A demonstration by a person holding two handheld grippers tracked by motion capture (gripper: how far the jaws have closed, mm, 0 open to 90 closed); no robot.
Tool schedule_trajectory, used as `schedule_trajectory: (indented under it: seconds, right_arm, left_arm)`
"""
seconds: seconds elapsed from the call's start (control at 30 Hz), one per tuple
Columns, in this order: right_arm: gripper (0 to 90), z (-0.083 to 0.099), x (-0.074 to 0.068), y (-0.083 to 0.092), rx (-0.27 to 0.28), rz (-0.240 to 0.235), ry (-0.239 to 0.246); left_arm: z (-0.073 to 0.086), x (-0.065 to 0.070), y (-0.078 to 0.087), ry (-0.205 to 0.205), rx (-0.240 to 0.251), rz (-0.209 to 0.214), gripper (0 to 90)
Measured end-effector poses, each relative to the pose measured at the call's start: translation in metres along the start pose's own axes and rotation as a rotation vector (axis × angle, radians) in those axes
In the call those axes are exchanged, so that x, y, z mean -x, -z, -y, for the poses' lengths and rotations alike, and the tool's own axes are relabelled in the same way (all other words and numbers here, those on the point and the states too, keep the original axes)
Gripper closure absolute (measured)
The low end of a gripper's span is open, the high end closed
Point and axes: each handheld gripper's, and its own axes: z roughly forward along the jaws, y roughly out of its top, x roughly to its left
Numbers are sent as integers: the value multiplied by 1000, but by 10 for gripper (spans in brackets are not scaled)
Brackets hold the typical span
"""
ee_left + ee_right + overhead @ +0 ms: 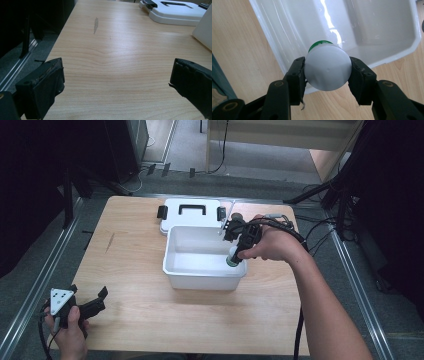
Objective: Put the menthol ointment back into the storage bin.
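- nearest the person, left gripper at the table's front left corner, held low in a hand, jaws spread wide with bare wood between them and nothing gripped.
- in the left gripper view, same wide gap, a grey smudge on the wood ahead, white lid with its black handle far off at top right.
- mid-table, open white box, glossy inside.
- right gripper over the box's right front corner, jaws clamped on a small bottle.
- bottle up close: round white cap facing the camera, ribbed edge, green body peeking out behind, pads pressing on both sides of the cap.
- bottle hanging above the box's rim, partly over the interior, touching nothing else.
- farthest, the lid flat on the table just behind the box, black latches at either end.
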Motion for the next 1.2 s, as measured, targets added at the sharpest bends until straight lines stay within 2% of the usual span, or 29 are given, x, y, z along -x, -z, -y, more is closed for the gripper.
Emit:
schedule_trajectory:
  seconds: [0.1,0.4,0.53,0.8,1.03,1.1,1.2]
  right_arm:
    - [520,0,-1,-8,-8,-2,37]
    - [520,2,2,-30,-28,-7,68]
    - [520,2,3,-47,-37,-14,103]
    - [519,-1,0,-72,-87,-24,135]
    - [519,-1,0,-76,-91,-7,139]
    - [519,-2,-1,-77,-113,6,133]
    - [519,-4,-2,-80,-130,30,151]
  left_arm:
    - [0,0,0,1,1,0,0]
    - [0,0,0,5,2,-1,0]
    - [0,0,0,6,1,-1,0]
    - [0,0,0,6,1,-1,0]
    - [0,0,0,5,1,0,0]
    - [0,0,0,5,1,0,0]
    - [0,0,0,5,1,0,0]
